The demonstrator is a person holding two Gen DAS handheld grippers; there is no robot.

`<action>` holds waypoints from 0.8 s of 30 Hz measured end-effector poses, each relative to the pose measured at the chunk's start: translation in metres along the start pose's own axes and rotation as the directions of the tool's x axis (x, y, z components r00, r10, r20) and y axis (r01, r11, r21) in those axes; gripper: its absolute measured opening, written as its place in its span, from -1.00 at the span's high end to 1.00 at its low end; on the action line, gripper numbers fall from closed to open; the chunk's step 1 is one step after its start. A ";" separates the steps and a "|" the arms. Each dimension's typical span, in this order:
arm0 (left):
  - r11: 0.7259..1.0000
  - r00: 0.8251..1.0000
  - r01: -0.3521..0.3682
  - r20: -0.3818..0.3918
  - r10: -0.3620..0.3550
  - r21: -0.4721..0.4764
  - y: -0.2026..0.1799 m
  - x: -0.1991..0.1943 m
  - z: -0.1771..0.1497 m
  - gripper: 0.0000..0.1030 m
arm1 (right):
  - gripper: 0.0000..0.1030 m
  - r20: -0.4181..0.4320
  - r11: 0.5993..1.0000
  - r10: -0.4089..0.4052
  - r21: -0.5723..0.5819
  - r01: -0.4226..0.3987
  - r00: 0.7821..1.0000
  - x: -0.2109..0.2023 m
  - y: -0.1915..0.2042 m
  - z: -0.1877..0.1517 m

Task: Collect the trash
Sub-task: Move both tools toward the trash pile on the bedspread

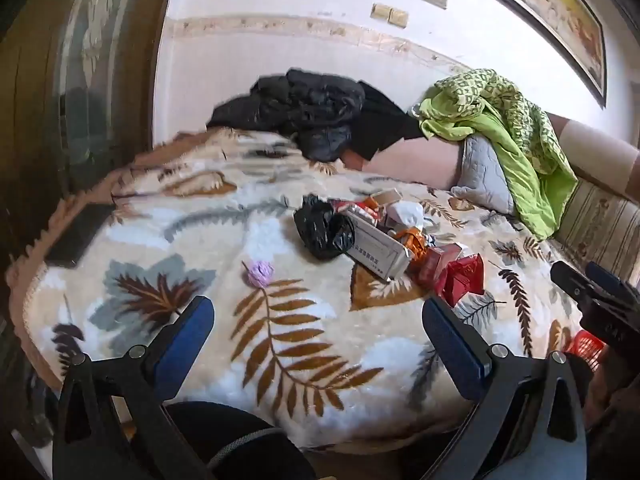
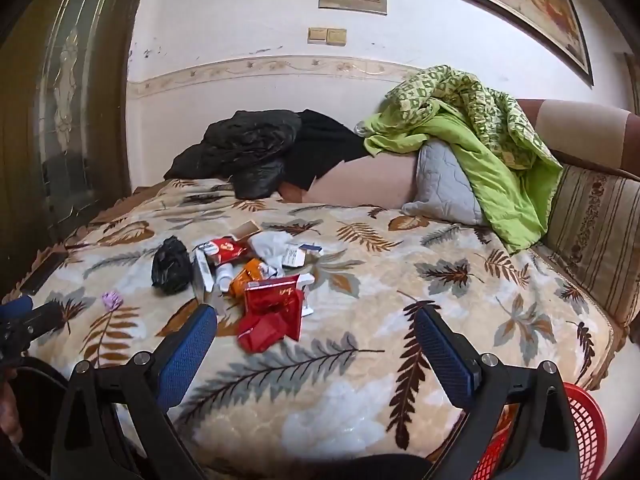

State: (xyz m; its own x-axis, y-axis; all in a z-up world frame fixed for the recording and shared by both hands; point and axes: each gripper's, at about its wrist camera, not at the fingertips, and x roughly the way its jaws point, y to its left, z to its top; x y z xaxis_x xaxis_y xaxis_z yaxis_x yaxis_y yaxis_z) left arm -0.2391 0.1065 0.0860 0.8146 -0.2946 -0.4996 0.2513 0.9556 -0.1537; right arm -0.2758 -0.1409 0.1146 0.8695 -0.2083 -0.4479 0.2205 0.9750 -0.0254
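1. The left tongs stood wide open over the near edge of the bed, their blue pads far apart, with nothing between them and nothing touched.
2. The right tongs were likewise spread fully, empty, and hung above the leaf-patterned blanket without contact. The red wrapper lay just beyond the left pad in that view, but apart from it.
3. Each pair showed at the edge of the other's camera: the right tongs at the right side of the left wrist view, the left tongs at the left side of the right wrist view.
4. The trash pile lay on the blanket in the middle of the bed, ahead of both tongs. It held a crumpled black plastic bag, a long white carton, an orange wrapper, a crushed red wrapper, white paper and small boxes, all touching or overlapping.
5. A small purple wad lay alone on the blanket, near the pile's left side.
6. A red mesh basket stood beside the bed's near right corner, partly hidden behind the right tongs; its contents could not be told.
7. A black jacket, a grey pillow and a green quilt lay at the far side by the wall.
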 end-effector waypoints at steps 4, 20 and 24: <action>1.000 0.999 -0.006 -0.047 0.008 0.029 -0.006 -0.004 -0.010 -1.00 | -0.95 -0.021 1.000 0.030 0.000 -0.030 0.999 -0.001 0.001 -0.005; 0.984 0.997 -0.070 -0.027 0.075 0.163 -0.034 -0.009 -0.020 -1.00 | -0.95 -0.063 0.999 0.040 0.022 -0.039 0.997 -0.004 0.002 -0.012; 0.987 0.986 -0.156 -0.054 0.158 0.046 -0.015 0.010 -0.007 -1.00 | -0.95 -0.095 1.000 -0.006 0.022 0.009 0.995 -0.001 0.000 -0.011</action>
State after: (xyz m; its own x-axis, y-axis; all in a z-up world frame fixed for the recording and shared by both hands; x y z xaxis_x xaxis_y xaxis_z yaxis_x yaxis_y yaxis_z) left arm -0.2381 0.0887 0.0771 0.8146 -0.1395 -0.5630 0.1455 0.9888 -0.0343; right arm -0.2814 -0.1403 0.1050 0.8220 -0.2062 -0.5309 0.2378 0.9713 -0.0092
